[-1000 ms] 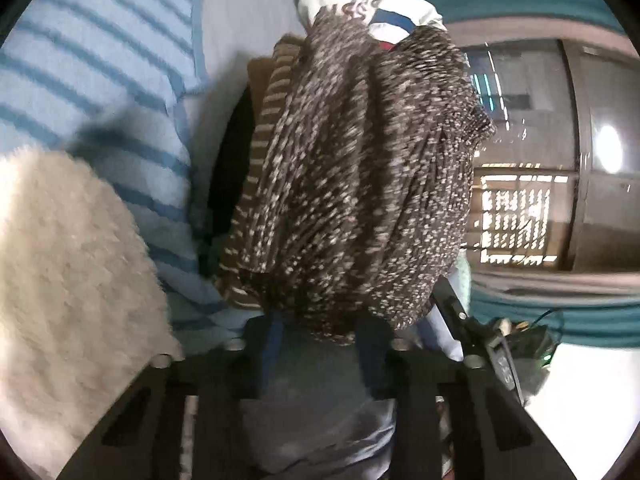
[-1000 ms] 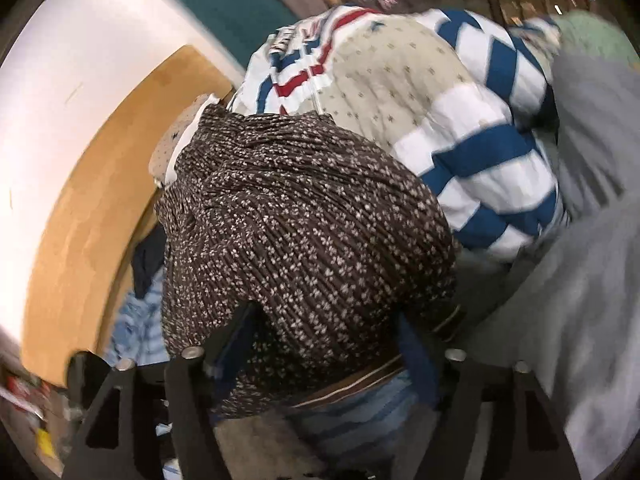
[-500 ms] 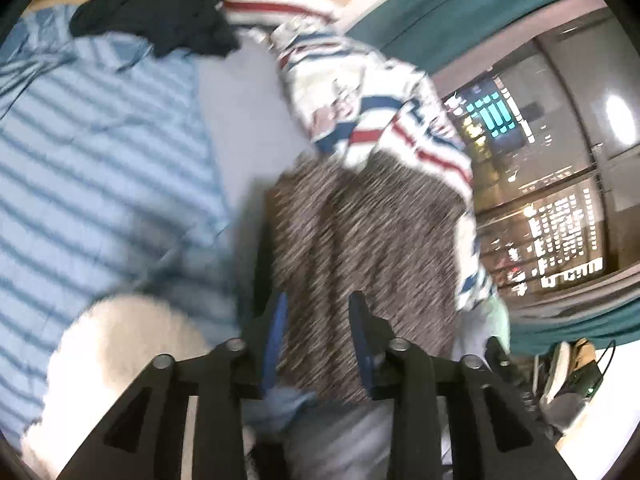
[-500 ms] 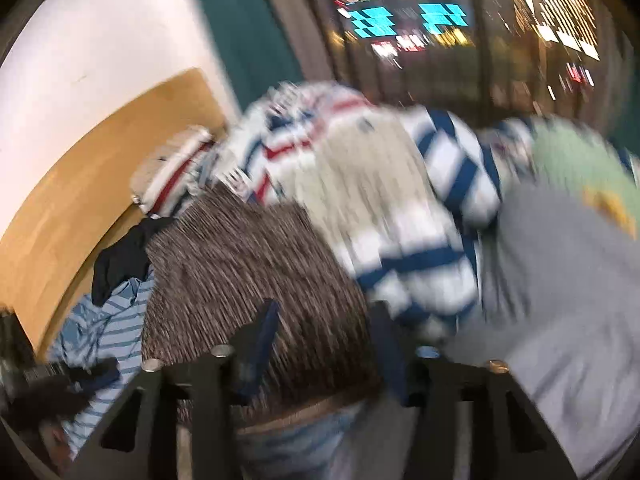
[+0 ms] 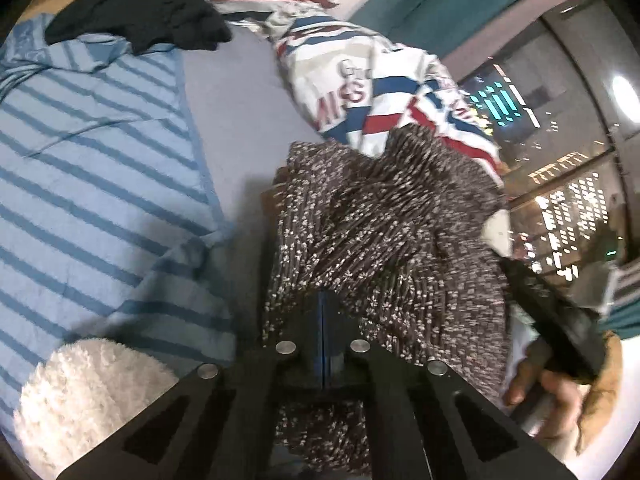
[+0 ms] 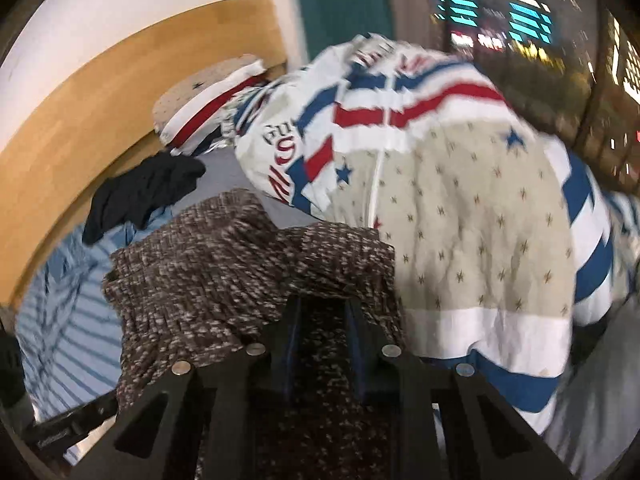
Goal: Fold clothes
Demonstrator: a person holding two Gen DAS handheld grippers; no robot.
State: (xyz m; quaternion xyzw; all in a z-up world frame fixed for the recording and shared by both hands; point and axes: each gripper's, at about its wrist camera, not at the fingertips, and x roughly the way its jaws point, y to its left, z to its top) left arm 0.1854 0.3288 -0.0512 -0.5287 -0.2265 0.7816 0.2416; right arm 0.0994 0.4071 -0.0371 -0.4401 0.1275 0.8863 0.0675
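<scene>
A brown speckled knit garment [image 5: 380,240] lies bunched on the grey sheet beside a red, white and blue jacket [image 5: 360,80]. My left gripper [image 5: 322,300] is shut, with folds of the brown knit radiating from its tips. In the right wrist view the same brown garment [image 6: 224,268] humps over my right gripper [image 6: 322,308]. Its jaws are closing, and brown fabric fills the gap between the blue pads. The left wrist view also shows the right gripper's black body [image 5: 552,320] in a person's hand [image 5: 560,392] at the garment's far end.
A blue striped shirt [image 5: 100,160] spreads over the bed to the left, with a black garment [image 5: 140,20] at its top. A white fluffy item [image 5: 92,392] lies near the left gripper. A wooden headboard [image 6: 100,100] and a dark window [image 5: 560,160] border the bed.
Both pairs of jaws have narrowed on the brown garment, and the left pair has shut completely. Both views have swung, and the garment now sits lower and flatter, with more of the bed showing.
</scene>
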